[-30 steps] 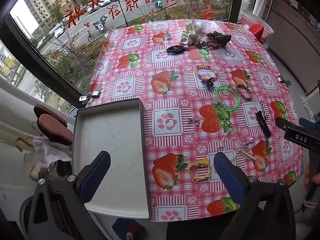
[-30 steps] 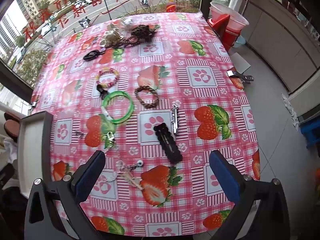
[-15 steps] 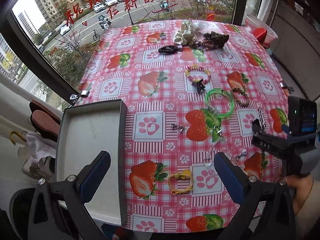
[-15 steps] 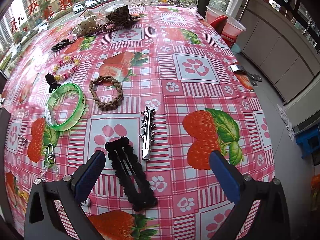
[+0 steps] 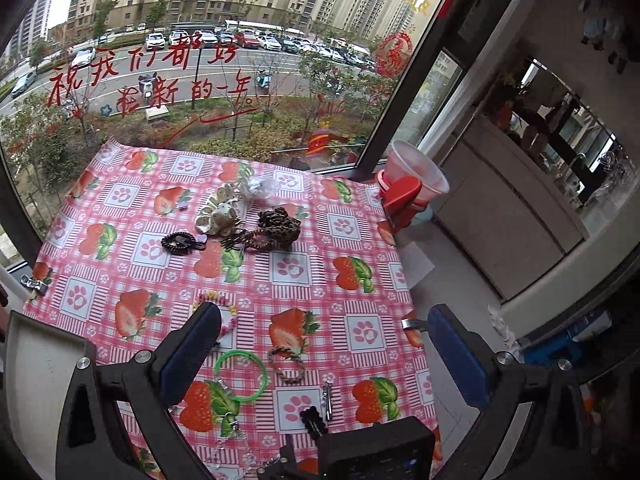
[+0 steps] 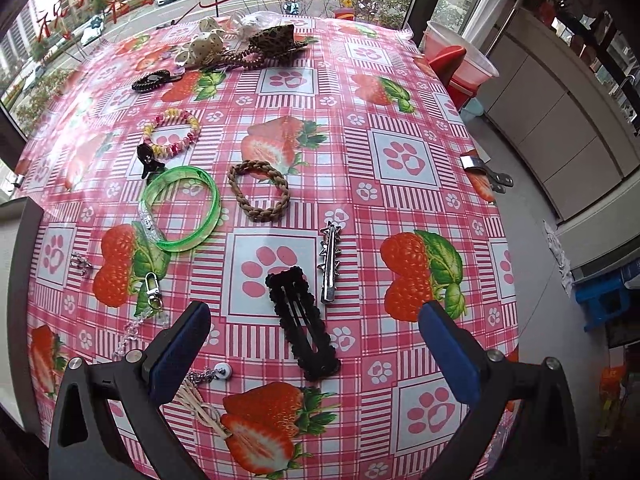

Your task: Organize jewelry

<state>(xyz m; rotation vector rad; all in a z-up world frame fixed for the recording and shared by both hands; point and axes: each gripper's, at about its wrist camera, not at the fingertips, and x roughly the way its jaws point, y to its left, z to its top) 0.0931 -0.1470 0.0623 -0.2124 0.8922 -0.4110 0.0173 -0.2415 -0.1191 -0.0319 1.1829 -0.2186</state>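
On the tablecloth [image 6: 400, 92]: two hair clips [image 6: 304, 320], three bracelets [image 6: 182, 208].

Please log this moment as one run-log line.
right hand-held gripper: open, over black hair clip | left hand-held gripper: open, empty | tray: empty

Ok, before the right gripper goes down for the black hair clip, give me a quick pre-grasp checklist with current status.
1. Right gripper open and empty: ok.
2. Black hair clip between the fingers' line: ok, roughly centred.
3. Clip clear of neighbours: not ok, silver spiked clip lies right beside its far end.
4. Left gripper out of the way: ok, open, holding nothing.
5. Tray in reach for drop-off: cannot tell, only its edge shows.
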